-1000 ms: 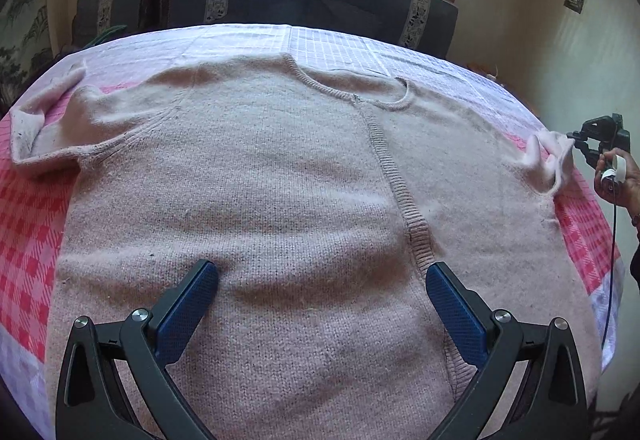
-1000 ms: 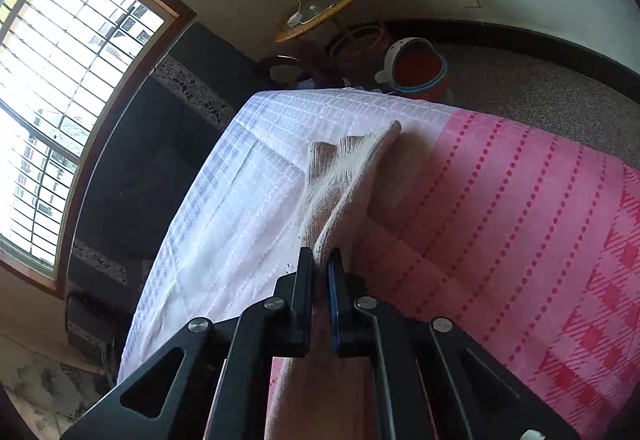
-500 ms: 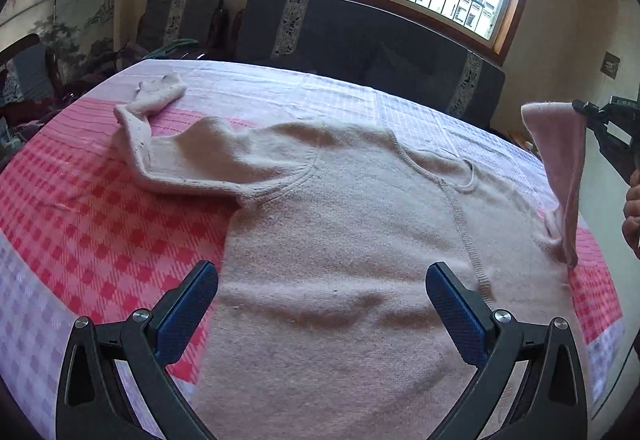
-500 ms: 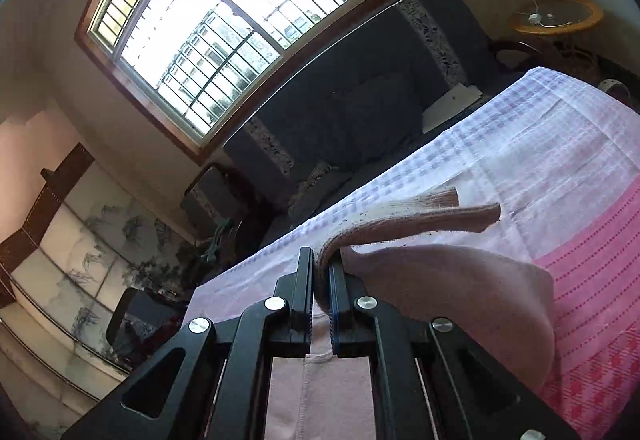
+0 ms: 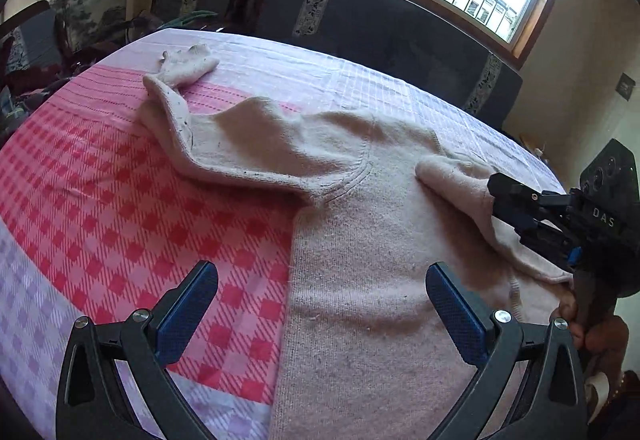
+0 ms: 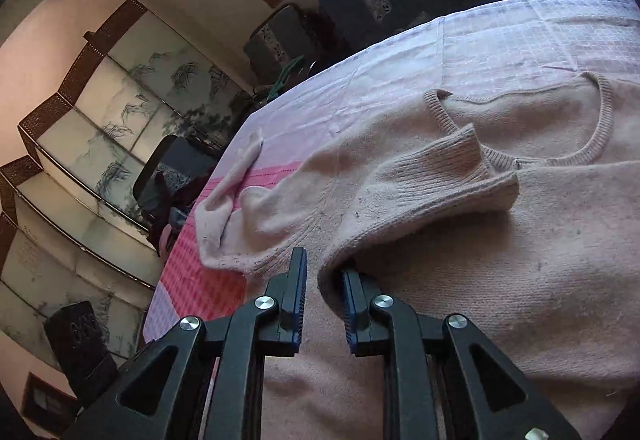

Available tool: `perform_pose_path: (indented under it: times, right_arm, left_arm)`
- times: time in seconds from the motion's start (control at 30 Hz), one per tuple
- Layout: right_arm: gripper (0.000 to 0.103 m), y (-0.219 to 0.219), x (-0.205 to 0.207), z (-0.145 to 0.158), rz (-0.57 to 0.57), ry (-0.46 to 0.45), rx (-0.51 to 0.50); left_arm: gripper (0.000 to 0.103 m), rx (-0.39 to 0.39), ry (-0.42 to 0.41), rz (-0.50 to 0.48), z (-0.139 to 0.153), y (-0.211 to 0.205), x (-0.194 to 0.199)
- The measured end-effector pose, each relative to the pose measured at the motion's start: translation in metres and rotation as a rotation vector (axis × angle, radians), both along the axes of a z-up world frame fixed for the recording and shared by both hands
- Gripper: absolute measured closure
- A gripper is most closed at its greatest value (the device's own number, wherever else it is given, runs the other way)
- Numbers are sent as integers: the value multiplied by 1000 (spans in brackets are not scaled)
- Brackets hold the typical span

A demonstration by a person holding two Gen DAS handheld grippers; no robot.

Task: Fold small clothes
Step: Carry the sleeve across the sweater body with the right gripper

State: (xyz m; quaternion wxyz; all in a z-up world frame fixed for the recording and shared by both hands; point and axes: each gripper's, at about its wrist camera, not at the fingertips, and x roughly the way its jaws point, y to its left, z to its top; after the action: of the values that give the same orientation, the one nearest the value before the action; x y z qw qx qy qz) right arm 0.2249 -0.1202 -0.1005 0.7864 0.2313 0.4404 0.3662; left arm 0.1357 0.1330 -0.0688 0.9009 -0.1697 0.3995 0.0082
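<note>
The left gripper point(image 5: 320, 304) hangs wide open over the sweater point(image 5: 380, 240) on the table point(image 5: 100, 199). At ten o'clock one sleeve point(image 5: 208, 135) still needs folding. At three o'clock the right gripper point(image 6: 323, 294), jaws slightly apart, lays the other sleeve point(image 6: 432, 183) across.

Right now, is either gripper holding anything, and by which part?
Nothing is clamped. Left gripper is open over the sweater; right gripper has its jaws parted around the folded sleeve.

Right tool point(image 6: 323, 280) parted, sleeve point(image 6: 432, 179) between its pads, folded across the sweater point(image 6: 520, 280) chest
</note>
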Motion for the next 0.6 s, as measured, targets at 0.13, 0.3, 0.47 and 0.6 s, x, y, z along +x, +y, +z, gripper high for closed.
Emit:
perform_pose_path:
  times: [0.13,0.3,0.47,0.6]
  right_arm:
    - [43,-28,9,8,-86,2,-35]
    - [40,-19,48,-8,-100,200,16]
    - [40,29,37,22,72,61,170]
    - [35,19,20,12,94,73,85]
  left_arm:
    - [0,-29,19,3,1,-3,16]
    - [0,-27,38,26,-4,-3,12]
    - [0,30,46,22,-9,-7,1]
    - [0,7,65,-36,-9,-16,7]
